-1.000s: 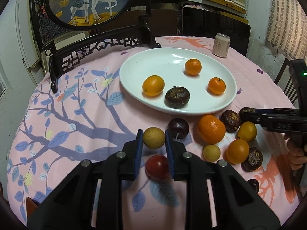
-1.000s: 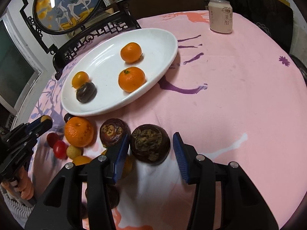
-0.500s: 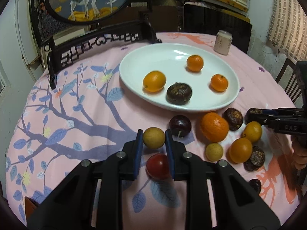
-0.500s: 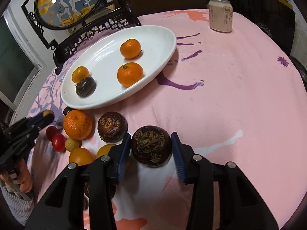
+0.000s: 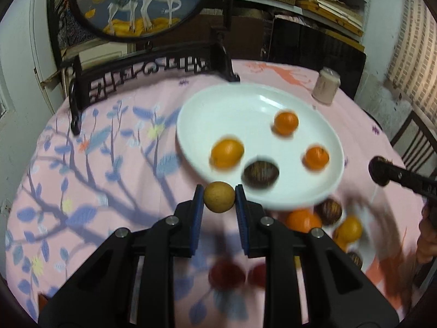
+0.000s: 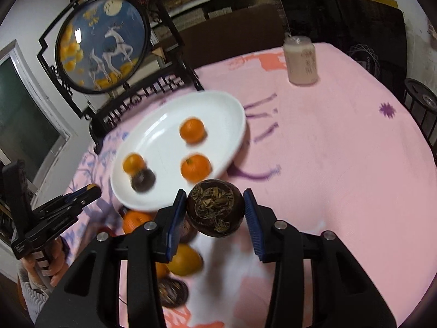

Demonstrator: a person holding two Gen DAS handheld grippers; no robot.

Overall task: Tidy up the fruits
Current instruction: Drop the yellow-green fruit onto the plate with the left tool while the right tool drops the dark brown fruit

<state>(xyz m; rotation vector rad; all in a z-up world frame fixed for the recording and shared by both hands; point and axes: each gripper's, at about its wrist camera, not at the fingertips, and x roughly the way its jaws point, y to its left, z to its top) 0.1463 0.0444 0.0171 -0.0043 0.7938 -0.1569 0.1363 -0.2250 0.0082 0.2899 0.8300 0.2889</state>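
My left gripper is shut on a small tan round fruit and holds it above the cloth, near the front rim of the white plate. My right gripper is shut on a dark brown mangosteen, lifted near the plate. The plate holds three orange fruits and a dark mangosteen. Several loose oranges, mangosteens and red fruits lie on the cloth below, blurred.
A pale drink can stands at the far side of the pink tablecloth. A carved black stand with a round deer painting stands behind the plate. A chair back is at the right.
Both grippers have risen off the cloth with their fruits and moved toward the plate. The right gripper went from open around the mangosteen to shut on it.
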